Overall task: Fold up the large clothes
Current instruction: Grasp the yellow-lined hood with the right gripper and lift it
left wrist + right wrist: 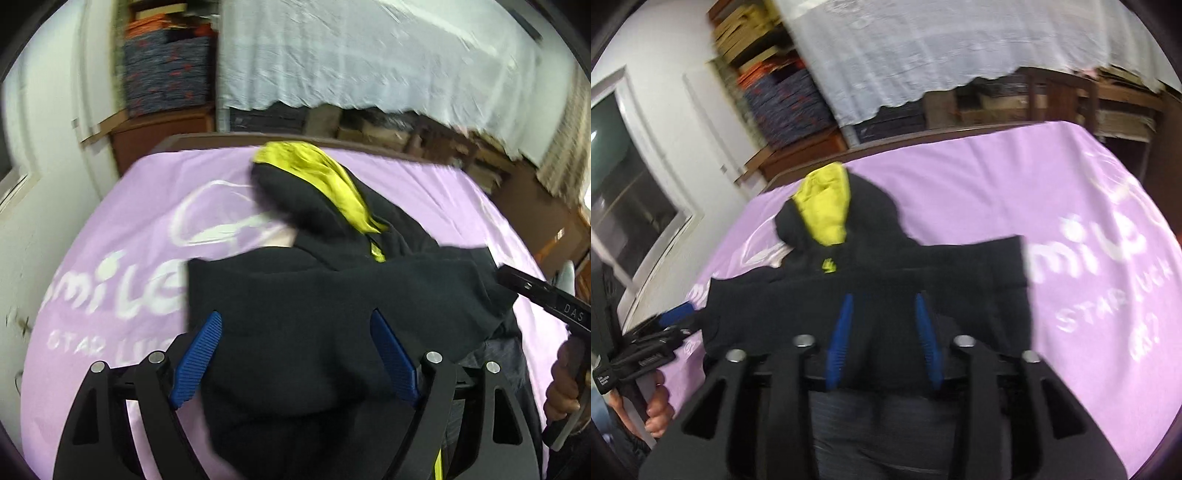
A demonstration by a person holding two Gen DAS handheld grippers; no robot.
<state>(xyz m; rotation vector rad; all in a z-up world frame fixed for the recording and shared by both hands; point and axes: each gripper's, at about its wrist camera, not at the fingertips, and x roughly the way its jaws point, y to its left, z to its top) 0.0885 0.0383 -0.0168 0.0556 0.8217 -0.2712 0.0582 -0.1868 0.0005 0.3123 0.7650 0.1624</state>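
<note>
Hoodie (332, 295): soft, bulky, likely limp and slumping, best pinched at hem corners; left gripper (295, 354) wide open, right gripper (884, 339) half-open, both empty.

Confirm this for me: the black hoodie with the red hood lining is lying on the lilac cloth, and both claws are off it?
Not quite. The black hoodie has a yellow hood lining, not red; both wrist views show it. The rest holds: it lies on the lilac cloth, and the left claw and right claw stand open over it.
</note>
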